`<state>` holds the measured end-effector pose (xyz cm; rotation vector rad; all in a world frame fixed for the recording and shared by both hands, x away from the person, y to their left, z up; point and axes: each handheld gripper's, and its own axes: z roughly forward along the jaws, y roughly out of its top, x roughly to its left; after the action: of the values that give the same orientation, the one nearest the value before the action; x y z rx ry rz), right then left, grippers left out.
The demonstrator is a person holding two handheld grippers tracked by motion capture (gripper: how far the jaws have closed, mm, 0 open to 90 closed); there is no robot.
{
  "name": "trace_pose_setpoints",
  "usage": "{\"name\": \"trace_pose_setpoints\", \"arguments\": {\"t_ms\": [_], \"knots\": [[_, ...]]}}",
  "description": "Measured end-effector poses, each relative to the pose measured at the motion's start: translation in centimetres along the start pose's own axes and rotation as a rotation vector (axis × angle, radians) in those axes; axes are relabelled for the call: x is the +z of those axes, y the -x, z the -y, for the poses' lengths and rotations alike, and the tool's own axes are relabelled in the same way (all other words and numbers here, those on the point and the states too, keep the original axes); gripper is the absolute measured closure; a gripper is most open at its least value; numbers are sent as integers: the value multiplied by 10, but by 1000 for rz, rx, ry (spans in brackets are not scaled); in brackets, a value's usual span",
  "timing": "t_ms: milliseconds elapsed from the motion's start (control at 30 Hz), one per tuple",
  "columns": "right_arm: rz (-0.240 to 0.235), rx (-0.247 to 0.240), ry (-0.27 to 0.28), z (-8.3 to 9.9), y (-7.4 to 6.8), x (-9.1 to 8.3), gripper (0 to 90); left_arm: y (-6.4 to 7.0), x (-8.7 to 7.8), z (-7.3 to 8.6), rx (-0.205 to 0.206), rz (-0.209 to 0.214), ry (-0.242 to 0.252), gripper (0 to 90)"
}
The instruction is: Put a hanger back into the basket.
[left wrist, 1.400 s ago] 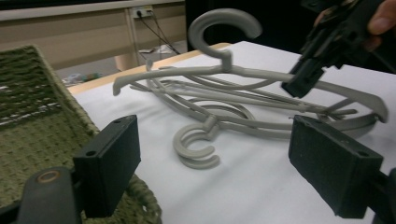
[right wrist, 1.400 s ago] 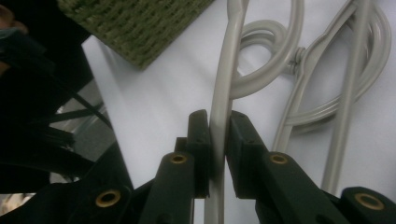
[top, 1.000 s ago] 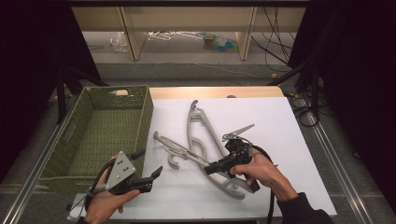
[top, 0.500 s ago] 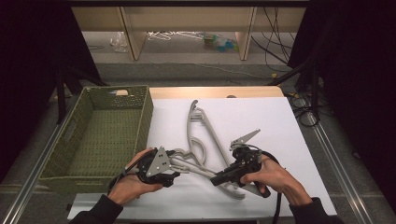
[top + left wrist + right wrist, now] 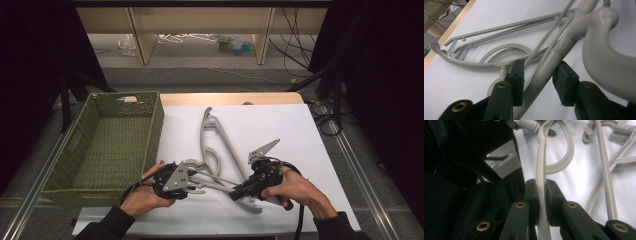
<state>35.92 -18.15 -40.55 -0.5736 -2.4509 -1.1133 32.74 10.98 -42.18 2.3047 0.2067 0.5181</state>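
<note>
White tabletop (image 5: 300, 130): right claw (image 5: 542, 202) pinches smooth grey hanger (image 5: 541, 172) (left claw (image 5: 539, 77) gapes around it).

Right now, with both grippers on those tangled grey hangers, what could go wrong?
1. The left gripper straddles a hanger arm with its jaws not closed, so the arm could slip out.
2. The right gripper pinches a thin hanger bar; pulling may bend it.
3. The hangers overlap, so lifting one could drag the others off the white table.
</note>
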Motion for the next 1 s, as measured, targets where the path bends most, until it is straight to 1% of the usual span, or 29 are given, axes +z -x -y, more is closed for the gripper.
{"name": "trace_pose_setpoints", "arguments": {"t_ms": [33,67,100,133,167,200,233,267,300,333,367,400,433,467,500,533,567,600,633,667,733,767,800,833,867,900,933,967,1000], "knots": [[24,-36,-18,0,0,-2,804,1,1,-2,22,1,-6,661],[40,-46,-16,-1,0,-5,797,2,1,-5,51,5,-10,671],[52,-45,-19,-2,-1,-8,772,2,1,-5,51,5,-10,680],[52,-45,-19,-2,-1,-8,772,2,1,-6,56,1,-10,680],[74,-65,-19,-2,-2,-12,750,2,2,-8,60,0,-12,685],[84,-61,-19,-3,-3,-16,729,1,3,-10,72,6,-21,696],[115,-73,0,-3,-2,-20,702,1,3,-12,74,6,-14,706],[175,-79,12,-4,-2,-27,647,0,4,-16,68,-4,-17,722],[209,-75,26,-5,-1,-31,608,0,4,-16,68,-4,-17,730],[242,-57,47,-5,-1,-34,565,-1,5,-17,66,-8,-23,739],[276,-46,70,-6,0,-37,542,-3,7,-22,46,-12,-35,745],[276,-46,70,-6,0,-37,542,-3,7,-22,46,-12,-35,749],[323,-31,103,-7,0,-44,481,-4,7,-24,31,-19,-38,756],[360,-23,127,-7,0,-47,443,-6,7,-28,-7,-39,-37,763],[360,-23,127,-7,0,-47,443,-6,7,-28,-7,-39,-37,773],[434,-20,159,-10,-3,-55,403,-7,7,-30,-41,-31,-34,784],[434,-20,159,-10,-3,-55,403,-6,7,-31,-65,-24,-34,784],[458,-20,183,-12,-7,-64,377,-7,7,-34,-99,-60,-47,791],[474,-15,206,-12,-10,-69,377,-9,6,-34,-100,-73,-62,791],[479,-16,224,-12,-13,-73,377,-11,5,-34,-125,-75,-55,791],[478,-10,253,-12,-18,-78,373,-14,2,-33,-223,-72,-29,792],[483,-4,259,-12,-20,-80,371,-17,-1,-33,-255,-71,-22,792],[483,-4,259,-12,-20,-80,371,-17,-1,-33,-255,-71,-22,792],[478,-5,254,-11,-22,-77,366,-21,-8,-31,-331,-66,-7,792],[479,-7,251,-10,-23,-75,361,-21,-8,-31,-331,-66,-7,792],[479,-7,251,-10,-23,-75,361,-23,-11,-31,-371,-58,3,792],[461,-13,238,-9,-25,-67,356,-26,-17,-30,-410,-44,14,792],[461,-13,238,-9,-25,-67,356,-28,-20,-29,-429,-38,19,792],[440,-20,233,-8,-26,-61,355,-31,-30,-28,-469,-35,31,791]]}}
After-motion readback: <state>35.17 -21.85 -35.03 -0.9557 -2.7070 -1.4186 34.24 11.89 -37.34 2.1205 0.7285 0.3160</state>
